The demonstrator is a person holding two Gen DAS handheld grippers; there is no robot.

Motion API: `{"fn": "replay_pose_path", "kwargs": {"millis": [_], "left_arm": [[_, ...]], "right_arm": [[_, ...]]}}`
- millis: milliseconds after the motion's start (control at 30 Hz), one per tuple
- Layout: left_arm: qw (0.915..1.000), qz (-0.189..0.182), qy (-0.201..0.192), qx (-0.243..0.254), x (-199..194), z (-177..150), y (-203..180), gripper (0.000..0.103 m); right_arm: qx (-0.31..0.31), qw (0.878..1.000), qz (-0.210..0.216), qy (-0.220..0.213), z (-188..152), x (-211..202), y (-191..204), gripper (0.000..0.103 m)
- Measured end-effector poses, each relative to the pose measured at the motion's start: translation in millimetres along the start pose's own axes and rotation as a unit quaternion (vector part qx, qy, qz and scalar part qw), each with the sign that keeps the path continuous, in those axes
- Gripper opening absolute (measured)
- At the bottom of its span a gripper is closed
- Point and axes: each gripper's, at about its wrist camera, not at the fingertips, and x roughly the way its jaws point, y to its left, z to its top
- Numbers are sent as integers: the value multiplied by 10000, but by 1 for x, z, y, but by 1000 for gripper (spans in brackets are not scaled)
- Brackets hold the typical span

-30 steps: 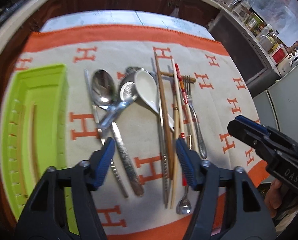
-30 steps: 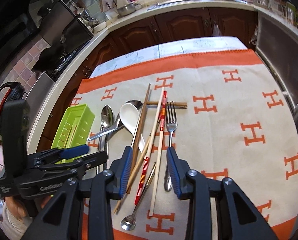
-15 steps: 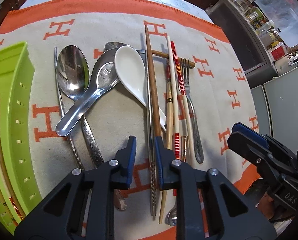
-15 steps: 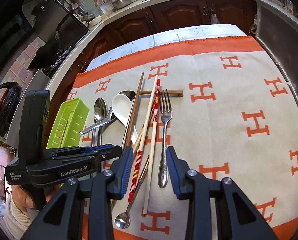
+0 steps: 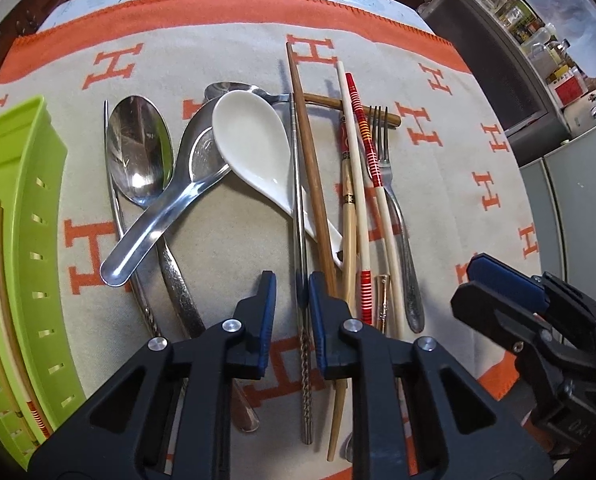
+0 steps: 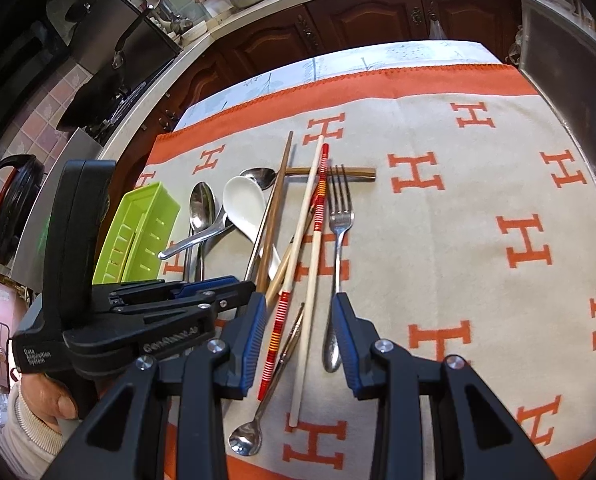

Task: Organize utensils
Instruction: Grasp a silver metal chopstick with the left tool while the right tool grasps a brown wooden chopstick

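Left tool [image 5: 290,292] narrowed around the steel chopstick [image 5: 299,216], contact unconfirmed; it lies mid-pile, right of the white spoon [image 5: 254,140]. Judged stiff, slick, thin: grip the textured near end. Right tool [image 6: 298,316] open, empty. Only the left view shows chopsticks already inside the green tray [image 5: 26,184].
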Motion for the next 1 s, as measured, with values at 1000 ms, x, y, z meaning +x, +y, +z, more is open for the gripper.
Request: {"fn": "replay_pose_path", "kwargs": {"millis": [1000], "left_arm": [[9946, -230, -786, -633, -70, -37, 45, 3]], "right_arm": [[394, 9949, -176, 910, 59, 97, 25, 6]]}}
